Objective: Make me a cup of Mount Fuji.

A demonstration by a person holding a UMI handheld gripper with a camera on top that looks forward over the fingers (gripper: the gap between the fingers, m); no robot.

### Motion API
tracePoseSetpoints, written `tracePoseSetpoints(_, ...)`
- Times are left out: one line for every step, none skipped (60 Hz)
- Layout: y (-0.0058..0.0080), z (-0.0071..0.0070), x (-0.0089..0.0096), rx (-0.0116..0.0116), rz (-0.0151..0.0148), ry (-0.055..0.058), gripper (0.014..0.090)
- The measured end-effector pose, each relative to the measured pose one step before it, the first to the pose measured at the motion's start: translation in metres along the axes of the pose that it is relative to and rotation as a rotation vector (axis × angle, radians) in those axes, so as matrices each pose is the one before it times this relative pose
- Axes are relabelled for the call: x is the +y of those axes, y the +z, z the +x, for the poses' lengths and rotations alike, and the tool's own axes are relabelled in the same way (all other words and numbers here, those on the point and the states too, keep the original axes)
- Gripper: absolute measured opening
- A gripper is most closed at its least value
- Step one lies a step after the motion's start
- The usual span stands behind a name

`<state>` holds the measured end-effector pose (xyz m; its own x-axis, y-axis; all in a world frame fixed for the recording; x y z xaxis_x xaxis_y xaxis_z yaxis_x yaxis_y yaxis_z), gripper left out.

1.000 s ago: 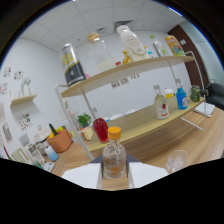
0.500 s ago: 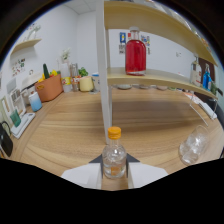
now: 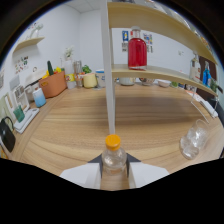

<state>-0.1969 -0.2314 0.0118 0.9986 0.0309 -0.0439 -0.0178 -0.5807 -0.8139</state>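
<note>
My gripper (image 3: 114,170) is shut on a small clear bottle (image 3: 113,157) with an orange cap, held upright between the two white fingers (image 3: 82,176) over the wooden counter (image 3: 75,130). A clear empty glass (image 3: 194,140) stands on the counter ahead and to the right of the fingers. On the lower shelf (image 3: 160,72) beyond sits a bottle of red liquid (image 3: 137,49) with a white cap. The bottle's lower part is hidden by the fingers.
A white shelf post (image 3: 111,80) rises straight ahead of the bottle. Far left on the counter stand an orange pot (image 3: 52,84), a yellow cup (image 3: 90,80), a blue cup (image 3: 39,98) and a tray. Blue bottles (image 3: 206,75) sit on the shelf at right.
The view has swung from the shelves down and leftward toward the counter, and come nearer to it. The bottle stays gripped. The glass now lies ahead at right.
</note>
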Motion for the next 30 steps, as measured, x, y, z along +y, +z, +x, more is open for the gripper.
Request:
tracePoseSetpoints(-0.00068,-0.00002,0.00180,-0.00271,-0.00624,-0.0005,0.0395)
tracePoseSetpoints(0.00001,0.00033,0.00163,-0.00118,-0.00713,-0.0001,0.0418)
tracePoseSetpoints(-0.00029,0.00002,0.00164,-0.00201,-0.00790,0.0005,0.0447)
tracePoseSetpoints(-0.00054,-0.00040,0.00153,-0.00355,-0.00756,0.0015,0.0478)
tracePoseSetpoints(-0.00071,-0.00091,0.00114,-0.00627,-0.00605,0.0016,0.0502)
tracePoseSetpoints(-0.00020,-0.00101,0.00141,-0.00979,-0.00269,0.0006,0.0537)
tracePoseSetpoints(-0.00099,-0.00140,0.00052,-0.00976,-0.00392,0.0010,0.0593)
tracePoseSetpoints(-0.00139,-0.00171,0.00040,-0.01107,-0.00316,0.0002,0.0660)
tracePoseSetpoints(-0.00244,-0.00204,-0.00019,-0.01107,-0.00324,0.0020,0.0724)
tracePoseSetpoints(-0.00180,-0.00210,-0.00081,-0.01276,0.00025,0.0004,0.0782)
tracePoseSetpoints(-0.00282,-0.00176,-0.00142,-0.01166,0.00259,0.0007,0.0822)
tracePoseSetpoints(-0.00319,-0.00127,-0.00220,-0.01039,0.00592,0.0000,0.0855)
tracePoseSetpoints(-0.00368,-0.00074,-0.00285,-0.00817,0.00859,-0.0005,0.0867)
tracePoseSetpoints(-0.00390,0.00009,-0.00379,-0.00567,0.00766,-0.0031,0.0862)
tracePoseSetpoints(-0.00491,-0.00048,-0.00372,-0.00426,0.01256,-0.0016,0.0857)
tracePoseSetpoints(-0.00581,0.00038,-0.00437,0.00147,0.00999,-0.0037,0.0855)
tracePoseSetpoints(-0.00535,0.00041,-0.00422,-0.00129,0.01139,-0.0031,0.0857)
tracePoseSetpoints(-0.00548,-0.00041,-0.00470,-0.00437,0.01207,-0.0037,0.0858)
tracePoseSetpoints(-0.00590,-0.00103,-0.00502,-0.00771,0.01252,-0.0040,0.0858)
tracePoseSetpoints(-0.00600,-0.00121,-0.00502,-0.00921,0.01308,-0.0040,0.0856)
tracePoseSetpoints(-0.00633,-0.00097,-0.00510,-0.00911,0.01313,-0.0045,0.0856)
tracePoseSetpoints(-0.00709,0.00078,-0.00622,-0.00830,0.01215,-0.0063,0.0856)
tracePoseSetpoints(-0.00554,-0.00124,-0.00431,-0.00651,0.01288,-0.0028,0.0857)
tracePoseSetpoints(-0.00632,0.00062,-0.00500,-0.00556,0.01274,-0.0057,0.0856)
tracePoseSetpoints(-0.00657,0.00113,-0.00492,-0.00404,0.01178,-0.0055,0.0855)
tracePoseSetpoints(-0.00652,0.00159,-0.00443,-0.00212,0.01184,-0.0051,0.0855)
tracePoseSetpoints(-0.00641,0.00218,-0.00419,-0.00094,0.01091,-0.0047,0.0858)
tracePoseSetpoints(-0.00618,0.00249,-0.00401,0.00012,0.01090,-0.0038,0.0863)
tracePoseSetpoints(-0.00609,0.00316,-0.00364,0.00084,0.00983,-0.0026,0.0866)
tracePoseSetpoints(-0.00690,0.00433,-0.00342,-0.00005,0.00977,-0.0043,0.0866)
